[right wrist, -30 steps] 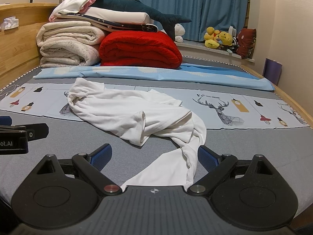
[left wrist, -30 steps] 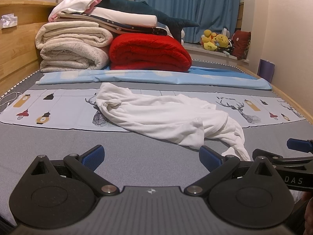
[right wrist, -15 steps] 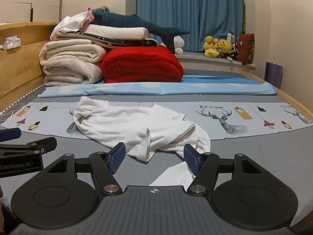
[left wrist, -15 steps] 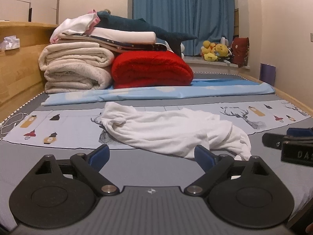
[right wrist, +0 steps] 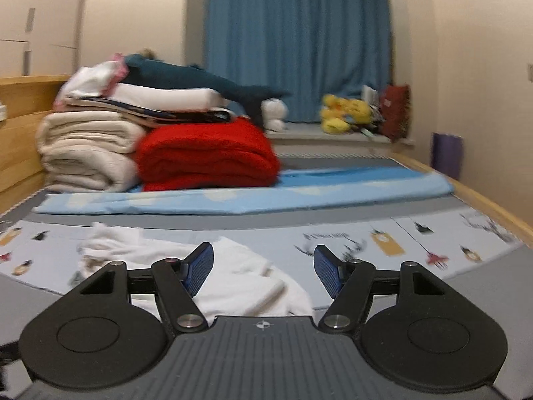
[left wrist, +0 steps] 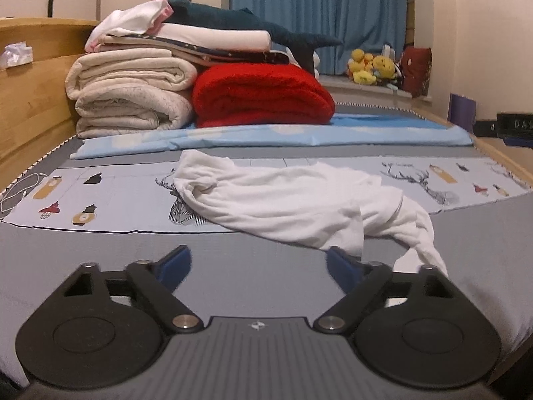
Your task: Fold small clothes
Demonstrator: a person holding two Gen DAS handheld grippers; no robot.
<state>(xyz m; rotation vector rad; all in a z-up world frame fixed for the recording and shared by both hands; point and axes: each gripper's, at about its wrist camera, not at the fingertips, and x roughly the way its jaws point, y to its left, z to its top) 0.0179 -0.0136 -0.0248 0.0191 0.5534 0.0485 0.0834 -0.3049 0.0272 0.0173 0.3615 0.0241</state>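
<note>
Here's the white garment (left wrist: pixel 286 206), crumpled in a loose heap on the bed (left wrist: pixel 250 276), lying across the pale printed strip with the deer drawings (left wrist: pixel 110 196) and spilling toward the camera onto the plain grey cover. One narrow end trails down to the right, close to the left hand-held gripper (left wrist: pixel 258 265) and its right-side finger. That gripper sits low over the grey cover, blue pads well apart with nothing between them but bare bedding; its jaws have just been closing in a little. Over on the right wrist view, which is blurred, the right hand-held gripper (right wrist: pixel 263 268) hangs above the near edge of the garment (right wrist: pixel 233 276), jaws apart and not pressing on anything, the cloth lying below the left-side pad rather than pinched. At the far right of the left view a black part of the right gripper shows. Behind it all: a folded red blanket (left wrist: pixel 263 95) beside stacked cream blankets (left wrist: pixel 130 96), a dark plush shark (left wrist: pixel 233 21) on top, blue curtain (left wrist: pixel 316 13) at the back
</note>
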